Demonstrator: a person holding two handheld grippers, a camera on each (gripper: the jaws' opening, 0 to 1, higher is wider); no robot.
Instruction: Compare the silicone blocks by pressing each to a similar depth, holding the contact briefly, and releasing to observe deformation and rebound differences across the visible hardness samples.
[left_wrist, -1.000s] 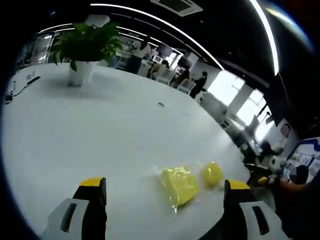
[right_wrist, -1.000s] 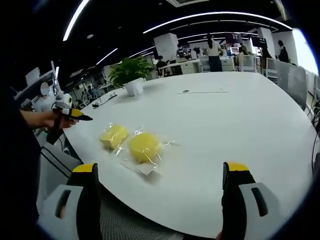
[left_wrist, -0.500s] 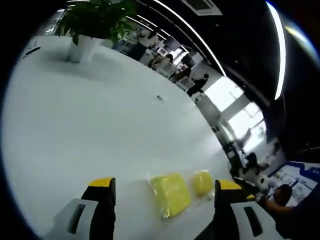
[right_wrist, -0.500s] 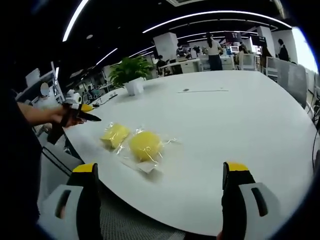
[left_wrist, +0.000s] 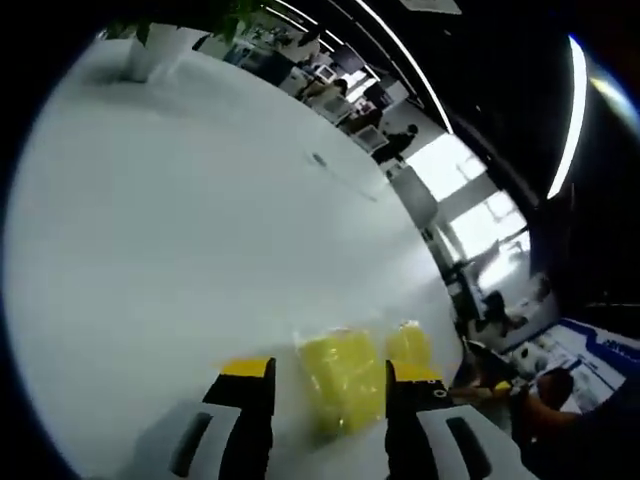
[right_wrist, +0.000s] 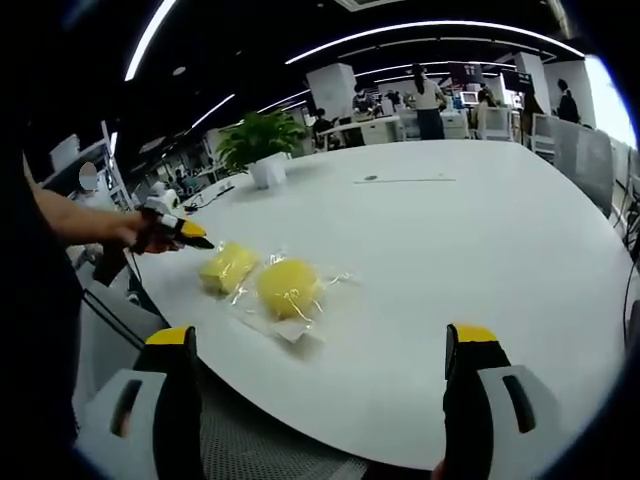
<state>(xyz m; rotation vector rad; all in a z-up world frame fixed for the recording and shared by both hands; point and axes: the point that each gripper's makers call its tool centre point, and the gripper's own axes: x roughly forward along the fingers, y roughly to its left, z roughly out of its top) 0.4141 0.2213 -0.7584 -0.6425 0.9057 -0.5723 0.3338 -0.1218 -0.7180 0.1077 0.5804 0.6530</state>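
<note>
Two yellow silicone blocks in clear plastic wrap lie near the edge of a white table (right_wrist: 480, 250). The squarish block (right_wrist: 228, 266) lies left of the rounder block (right_wrist: 288, 287) in the right gripper view. My left gripper (right_wrist: 190, 234), held by a hand, has its tip at the squarish block's left edge. In the left gripper view the squarish block (left_wrist: 340, 372) shows between the narrowed jaws of my left gripper (left_wrist: 330, 372), with the rounder block (left_wrist: 408, 343) just beyond the right jaw. My right gripper (right_wrist: 320, 338) hangs wide open over the table's near edge, short of the blocks.
A potted plant (right_wrist: 262, 145) stands far back on the table (left_wrist: 180, 220), its white pot (left_wrist: 150, 45) at the upper left in the left gripper view. A small dark item (right_wrist: 372, 181) lies mid-table. Desks, chairs and people fill the office behind.
My left gripper has moved in to the squarish block and its jaws have narrowed around it. The right gripper and both blocks have stayed put.
</note>
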